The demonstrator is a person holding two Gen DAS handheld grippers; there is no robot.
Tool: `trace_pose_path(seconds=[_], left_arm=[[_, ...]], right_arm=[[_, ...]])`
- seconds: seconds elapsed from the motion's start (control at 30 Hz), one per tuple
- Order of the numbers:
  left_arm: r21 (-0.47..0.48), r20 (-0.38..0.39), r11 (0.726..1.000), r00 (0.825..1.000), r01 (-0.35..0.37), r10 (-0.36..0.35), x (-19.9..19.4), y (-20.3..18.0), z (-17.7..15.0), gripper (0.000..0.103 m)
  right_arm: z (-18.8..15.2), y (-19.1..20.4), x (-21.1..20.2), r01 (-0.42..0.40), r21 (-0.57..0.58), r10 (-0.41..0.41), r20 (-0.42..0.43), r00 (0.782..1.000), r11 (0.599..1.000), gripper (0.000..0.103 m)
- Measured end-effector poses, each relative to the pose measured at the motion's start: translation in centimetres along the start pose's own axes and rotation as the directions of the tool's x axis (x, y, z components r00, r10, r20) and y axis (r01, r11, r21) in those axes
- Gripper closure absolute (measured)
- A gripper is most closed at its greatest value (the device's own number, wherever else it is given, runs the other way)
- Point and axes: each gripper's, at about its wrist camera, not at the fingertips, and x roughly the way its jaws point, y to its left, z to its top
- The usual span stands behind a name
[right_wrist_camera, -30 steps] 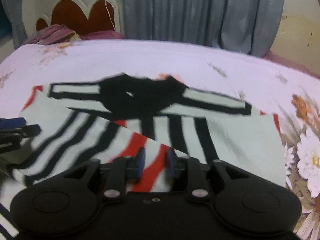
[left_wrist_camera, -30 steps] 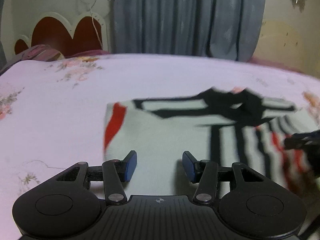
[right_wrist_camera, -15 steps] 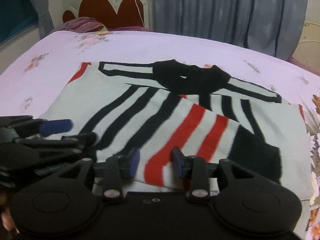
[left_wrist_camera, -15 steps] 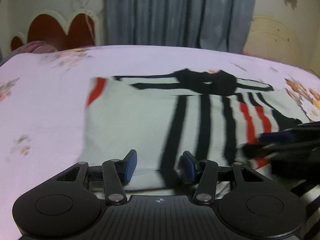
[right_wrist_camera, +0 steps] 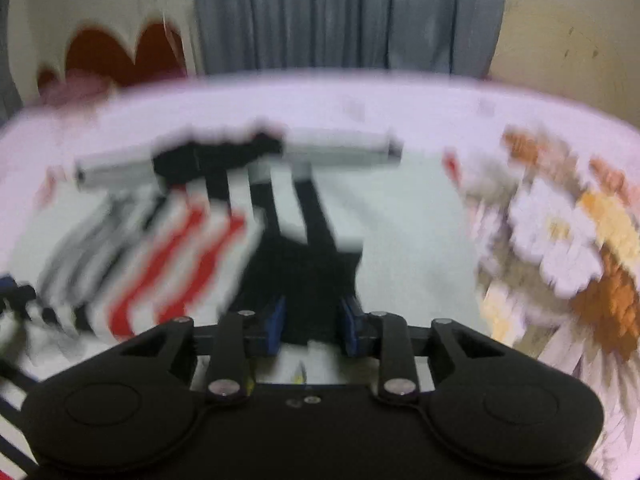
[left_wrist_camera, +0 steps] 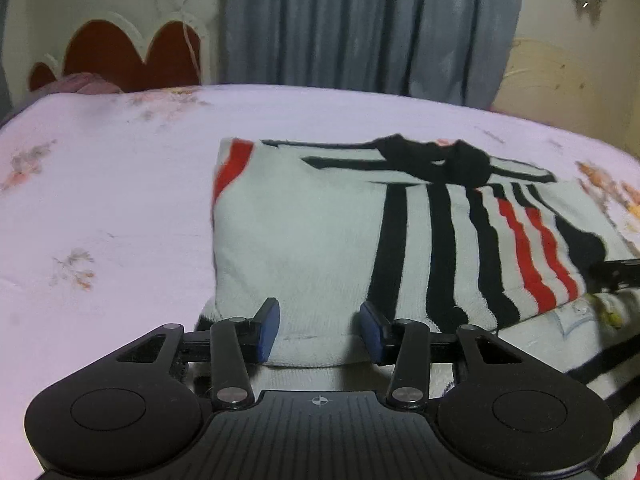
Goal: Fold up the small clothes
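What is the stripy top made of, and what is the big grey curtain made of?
The stripy top looks like soft knitted cloth, maybe cotton: its folded edge is thick and fuzzy, with no shine. The grey curtain looks like thin woven fabric, hanging in long smooth folds with a faint sheen. I can't be sure of either.

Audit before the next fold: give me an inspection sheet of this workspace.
Surface: bed sheet, pink with a flower print.
Job's things: striped sweater lies flat, with its sleeve folded across the front.
Clutter: purple bedding heaped by the headboard.
Grippers: left gripper has just been closing, with the sweater's hem between its fingers and no firm pinch seen. Right gripper has also just been closing and grips the sleeve's black cuff; its view is blurred.
Cables: a thin cord hangs on the wall above the headboard.
Surroundings: grey curtain, cream wall.
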Motion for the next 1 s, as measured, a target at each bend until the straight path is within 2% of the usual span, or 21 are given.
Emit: trace_pose_path(seconds=[0.03,0.13,0.2,0.27,0.33,0.37,0.4,0.47,0.53,0.63,0.7,0.77,0.83,0.9,0.93,1.0], left_arm=[[0.0,0.004,1.0,1.0,-0.002,0.002,-0.3,0.0,0.2,0.059],[0.001,0.067,0.999,0.997,-0.04,0.04,-1.3,0.6,1.1,0.058],[-0.041,0.027,0.998,0.999,-0.039,0.04,0.1,1.7,2.0,0.058],[-0.037,-0.047,0.999,0.998,-0.032,0.03,2.4,2.3,3.0,0.058],[-0.051,0.013,0.998,0.999,-0.033,0.034,2.2,2.4,4.8,0.058],[-0.051,0.061,0.999,0.998,-0.019,0.022,2.0,2.6,6.0,0.058],[-0.039,0.073,0.999,0.997,-0.028,0.031,2.3,2.6,6.9,0.058],[-0.043,0.074,0.999,0.997,-0.033,0.036,3.9,3.2,8.9,0.058],[-0.071,0.043,0.997,0.998,-0.034,0.037,6.6,4.1,10.2,0.058],[-0.08,-0.044,0.997,0.999,-0.021,0.017,11.0,5.2,10.1,0.056],[-0.094,-0.036,0.995,0.999,-0.011,0.008,10.6,5.4,10.4,0.056],[-0.068,0.023,0.997,0.999,-0.03,0.031,8.8,4.4,10.5,0.055],[-0.029,0.048,0.999,0.999,-0.022,0.024,8.4,3.4,10.3,0.054],[0.01,0.005,0.998,0.998,-0.055,0.055,9.7,2.6,10.0,0.053],[0.008,-0.021,0.998,0.998,-0.056,0.056,10.5,2.9,9.9,0.05],[-0.03,-0.018,0.999,0.999,-0.038,0.038,10.6,3.5,9.9,0.048]], right_arm=[[0.1,0.2,0.0,0.006,-0.022,-0.006,0.011,1.0,1.0,0.074],[0.8,0.0,-1.1,-0.017,0.008,0.017,0.057,0.998,1.0,0.074],[1.4,0.3,-1.0,-0.02,-0.005,0.021,0.062,0.998,1.0,0.074],[1.9,0.8,1.1,-0.002,-0.048,0.001,-0.018,1.0,0.999,0.075],[2.9,0.9,1.8,0.009,-0.054,-0.009,-0.011,1.0,0.999,0.074],[3.5,0.8,1.5,0.001,-0.037,-0.001,0.008,1.0,0.999,0.074],[4.1,0.7,1.1,-0.009,-0.028,0.01,0.038,0.999,1.0,0.073],[5.5,1.0,1.5,-0.014,-0.039,0.016,0.054,0.998,0.999,0.073],[6.6,1.2,2.8,-0.026,-0.041,0.028,0.055,0.998,0.999,0.073],[7.4,1.4,6.0,-0.051,-0.033,0.05,-0.013,0.999,0.998,0.074],[7.2,2.0,6.7,-0.025,-0.05,0.024,-0.025,0.999,0.998,0.073],[7.6,2.6,5.7,-0.011,-0.05,0.011,-0.002,1.0,0.999,0.068],[7.8,3.6,4.6,-0.052,-0.042,0.055,0.053,0.997,0.998,0.066],[8.2,5.5,4.7,-0.1,-0.073,0.105,0.068,0.992,0.992,0.069],[8.2,6.5,5.3,-0.101,-0.1,0.107,0.055,0.993,0.99,0.07],[8.2,7.1,7.3,-0.083,-0.098,0.08,-0.031,0.996,0.992,0.07]])
